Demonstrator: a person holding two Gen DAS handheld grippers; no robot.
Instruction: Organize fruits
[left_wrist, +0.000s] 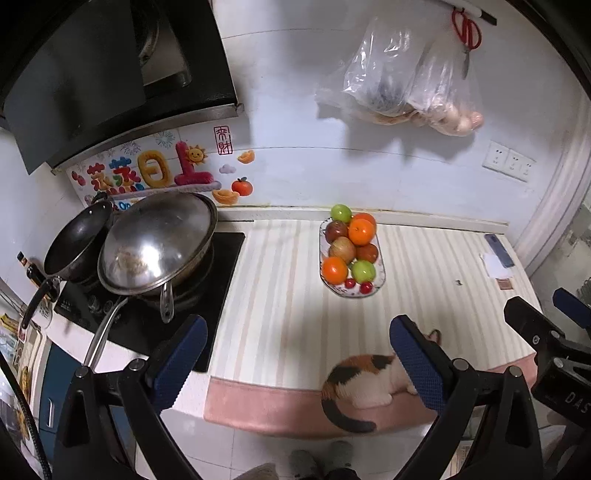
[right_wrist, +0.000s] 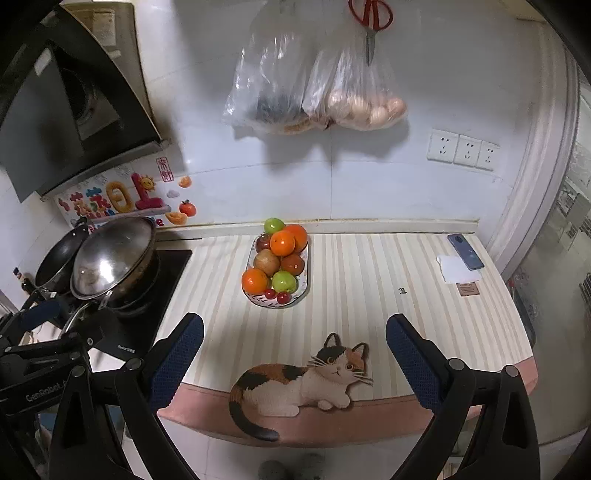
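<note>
An oval glass dish (left_wrist: 380, 281) (right_wrist: 304, 286) stands on the striped counter mat near the back wall. Heaped in it are oranges (left_wrist: 335, 270) (right_wrist: 255, 280), green apples (left_wrist: 363, 271) (right_wrist: 284, 281), red apples (left_wrist: 342, 249) (right_wrist: 266, 261) and small red cherries (left_wrist: 366, 287) (right_wrist: 283, 297). My left gripper (left_wrist: 297, 363) hangs over the counter's front edge, well short of the dish, open with nothing between its blue pads (left_wrist: 177, 365). My right gripper (right_wrist: 293, 363) is open too, empty, above the cat picture (right_wrist: 303, 380) on the mat. The left gripper (right_wrist: 44, 332) shows at the right view's left edge.
A stove (left_wrist: 147, 317) at the left carries a lidded wok (left_wrist: 159, 240) and a black pan (left_wrist: 77, 240), handles pointing toward me. A phone (right_wrist: 465, 251) and paper (right_wrist: 456, 269) lie at the counter's far right. Plastic bags (right_wrist: 314, 85) and red scissors (right_wrist: 371, 18) hang on the wall above.
</note>
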